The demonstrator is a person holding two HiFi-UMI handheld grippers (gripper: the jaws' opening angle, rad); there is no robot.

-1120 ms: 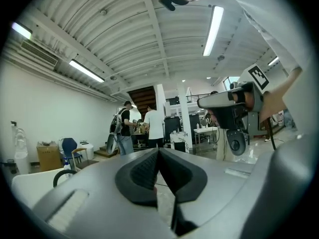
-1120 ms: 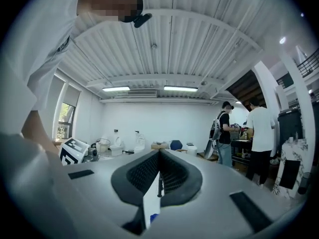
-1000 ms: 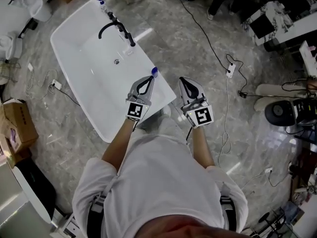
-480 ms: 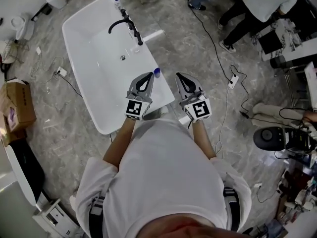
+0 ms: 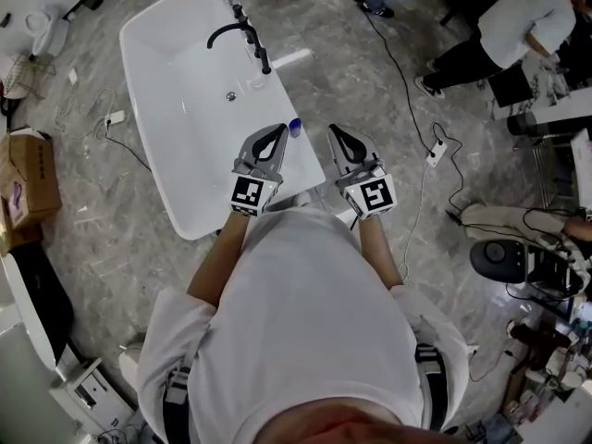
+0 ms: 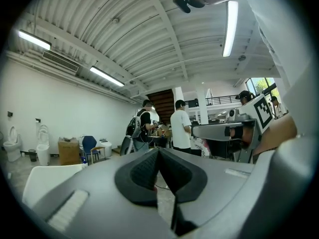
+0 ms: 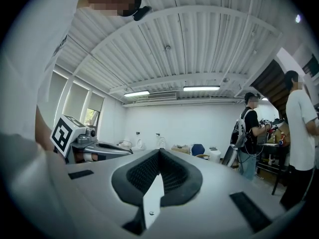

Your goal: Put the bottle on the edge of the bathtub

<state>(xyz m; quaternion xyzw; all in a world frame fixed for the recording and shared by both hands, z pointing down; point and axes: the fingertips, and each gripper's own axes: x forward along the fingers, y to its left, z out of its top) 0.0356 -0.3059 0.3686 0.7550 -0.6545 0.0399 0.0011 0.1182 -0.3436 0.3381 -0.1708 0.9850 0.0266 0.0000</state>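
Swung since a second ago, the head view shows the one bathtub (image 5: 135, 91) higher up. Left gripper (image 5: 279, 129) and right gripper (image 5: 333, 129), two in all, hold their fingers clenched, empty. One blue-capped bottle (image 5: 294, 128) stands on the bathtub's edge, just beside the left gripper.

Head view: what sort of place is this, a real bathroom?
Probably not: it looks like a workshop or lab hall. The bathtub stands free on an open stone-look floor with a power strip lying on it, a cardboard box nearby, and a corrugated ceiling with strip lights overhead.
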